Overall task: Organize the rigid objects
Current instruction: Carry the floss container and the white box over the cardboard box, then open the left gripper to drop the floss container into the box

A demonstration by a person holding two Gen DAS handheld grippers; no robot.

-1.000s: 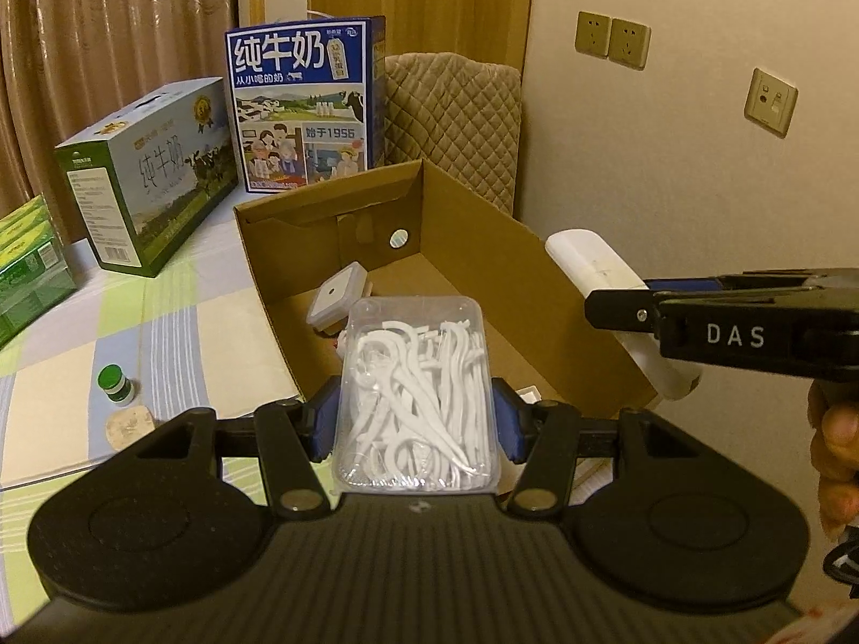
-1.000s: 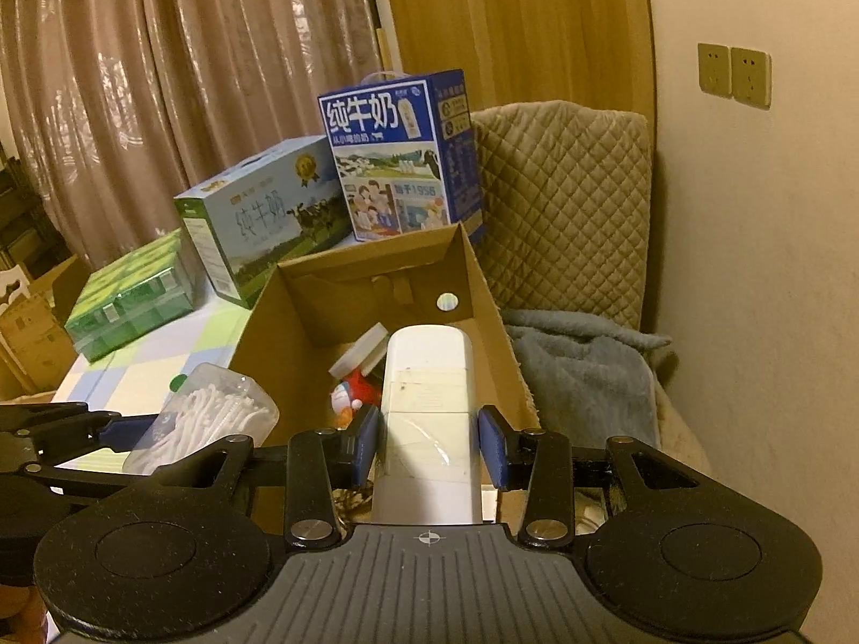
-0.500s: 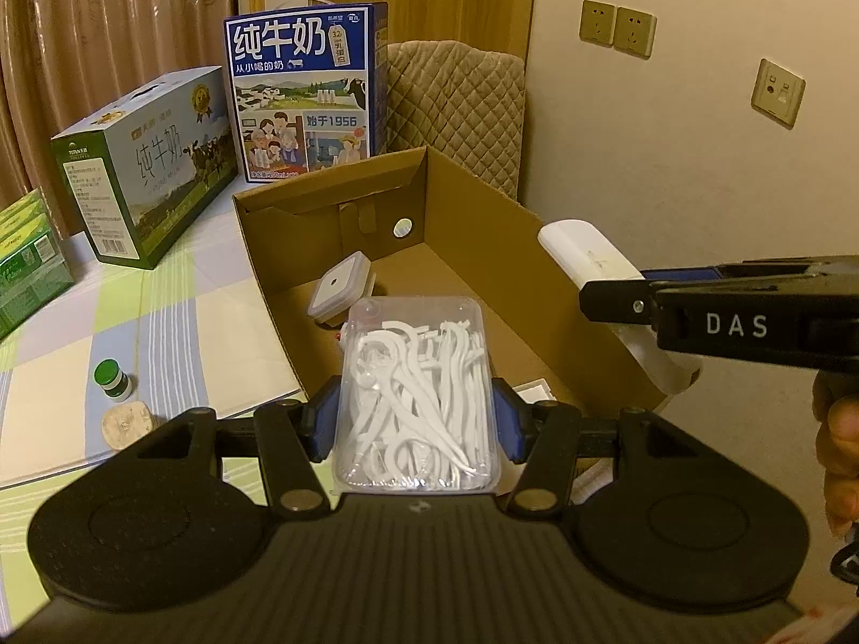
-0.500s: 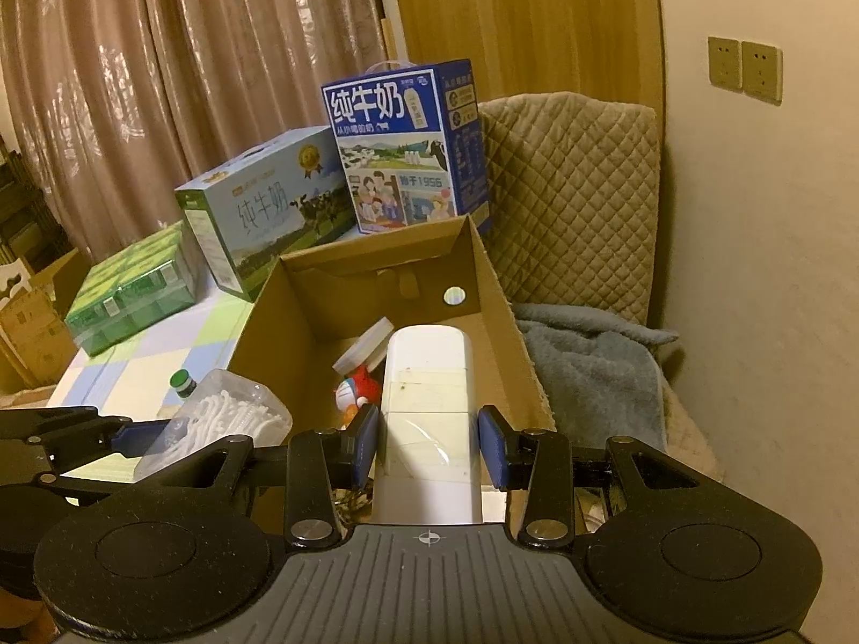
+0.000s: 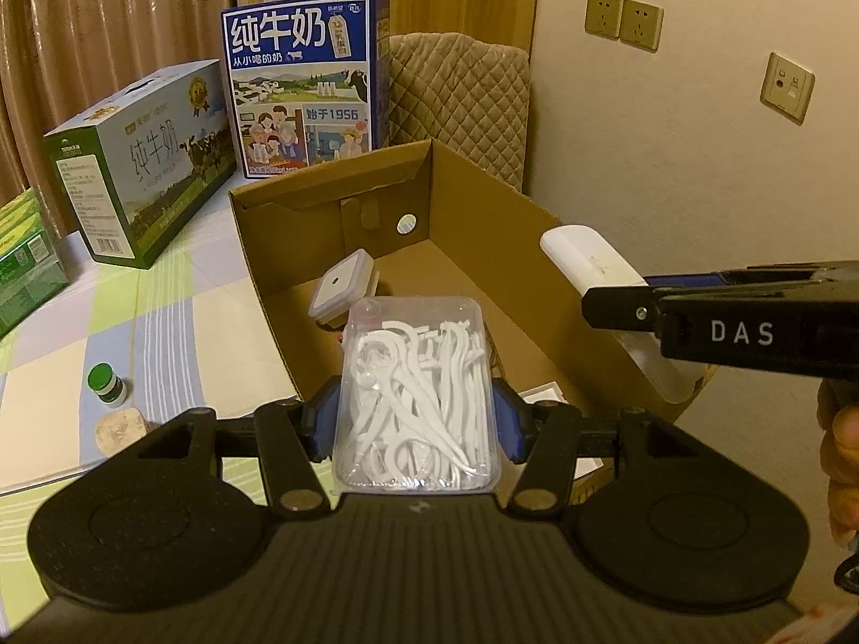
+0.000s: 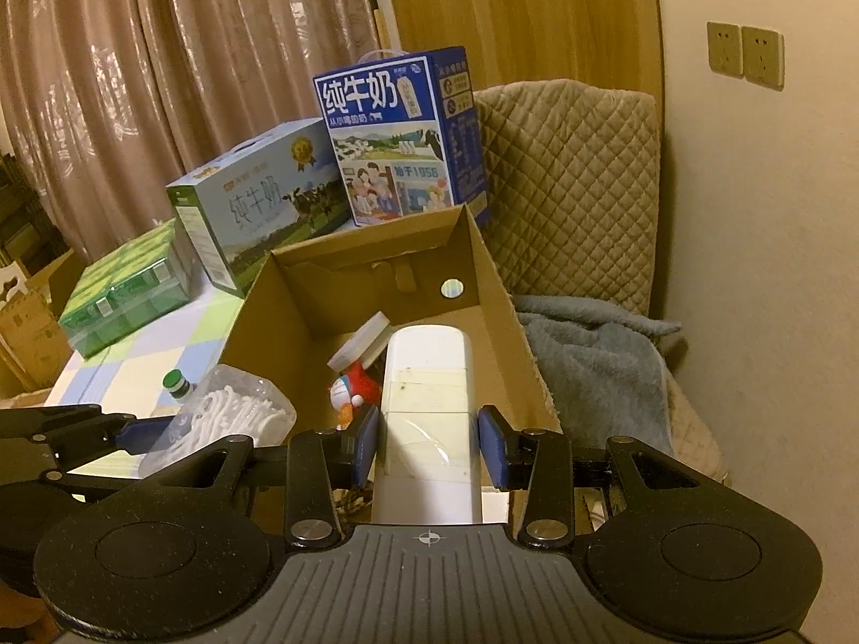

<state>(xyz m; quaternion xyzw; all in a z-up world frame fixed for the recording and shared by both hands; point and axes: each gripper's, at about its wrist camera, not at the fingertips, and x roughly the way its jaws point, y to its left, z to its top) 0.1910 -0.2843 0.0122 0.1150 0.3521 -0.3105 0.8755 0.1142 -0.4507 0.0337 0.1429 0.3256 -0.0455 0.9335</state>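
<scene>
My left gripper (image 5: pixel 416 418) is shut on a clear plastic box of white floss picks (image 5: pixel 416 392) and holds it over the near end of the open cardboard box (image 5: pixel 472 204). My right gripper (image 6: pixel 428 443) is shut on a white oblong case (image 6: pixel 427 392), held over the right side of the same box (image 6: pixel 499 290). In the left wrist view the case (image 5: pixel 588 260) and the right gripper (image 5: pixel 719 322) show at right. In the right wrist view the floss box (image 6: pixel 225 413) shows at left. Inside lie a small square lidded container (image 5: pixel 341 290) and a red and blue toy (image 6: pixel 351 389).
On the checked cloth stand a blue milk carton (image 5: pixel 303 86), a green milk carton (image 5: pixel 139 161) and green packs (image 6: pixel 126 290). A small green-capped bottle (image 5: pixel 107 383) and a round cork piece (image 5: pixel 121 429) lie left of the box. A quilted chair (image 6: pixel 569 182) with a grey blanket (image 6: pixel 596 370) is at right.
Both grippers have lifted and drawn back a little with their loads; the box and cartons look slightly lower and farther. Grips are unchanged.
</scene>
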